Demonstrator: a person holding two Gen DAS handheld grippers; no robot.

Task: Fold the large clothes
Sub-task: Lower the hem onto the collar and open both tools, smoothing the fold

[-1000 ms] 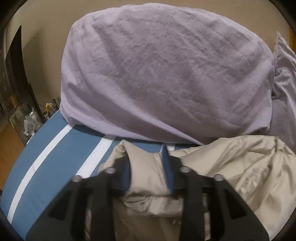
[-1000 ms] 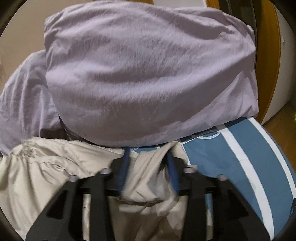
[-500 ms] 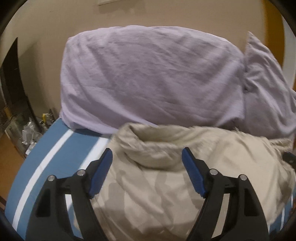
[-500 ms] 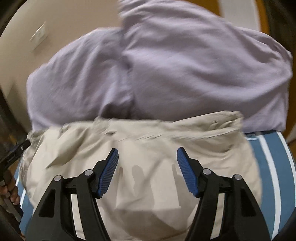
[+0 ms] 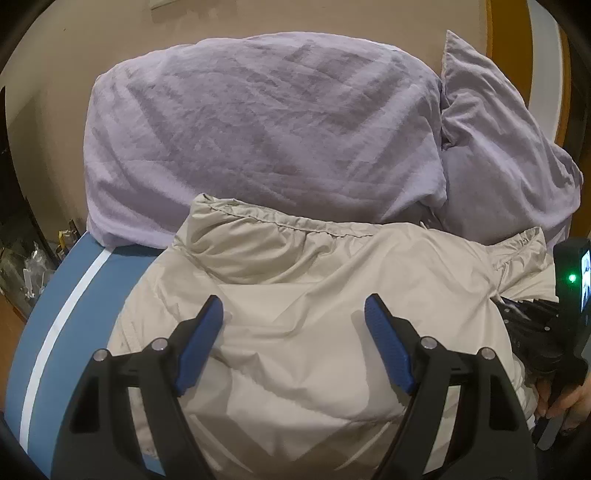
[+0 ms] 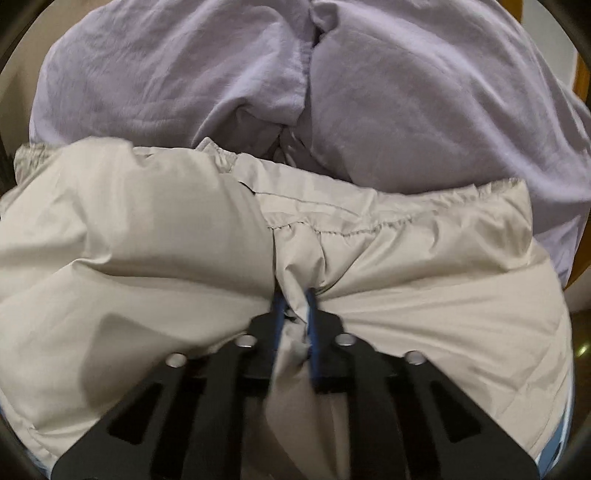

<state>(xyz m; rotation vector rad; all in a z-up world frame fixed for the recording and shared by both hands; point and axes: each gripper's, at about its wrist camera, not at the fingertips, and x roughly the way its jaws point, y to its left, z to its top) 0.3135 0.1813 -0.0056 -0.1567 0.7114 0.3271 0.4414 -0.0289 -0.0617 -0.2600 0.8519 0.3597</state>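
A beige puffy jacket [image 5: 317, 295] lies folded on a blue bedsheet with a white stripe [image 5: 70, 302], its hem against the lilac pillows. My left gripper [image 5: 293, 314] is open and empty, hovering just above the jacket's middle. In the right wrist view the same jacket [image 6: 147, 240] fills the foreground. My right gripper [image 6: 293, 299] is shut on a pinched fold of the jacket near its centre seam. The right gripper's body and the holding hand show at the right edge of the left wrist view [image 5: 569, 314].
Two large lilac pillows [image 5: 258, 129] [image 6: 424, 92] stand against the beige wall behind the jacket. The bed's left edge drops to a wooden floor with small clutter [image 5: 29, 258]. An orange wooden frame [image 5: 509, 33] stands at the far right.
Both grippers let go of the jacket's hem corners and opened. The left pulled back and stays open above the jacket. The right moved in and closed on a fold at the jacket's middle.
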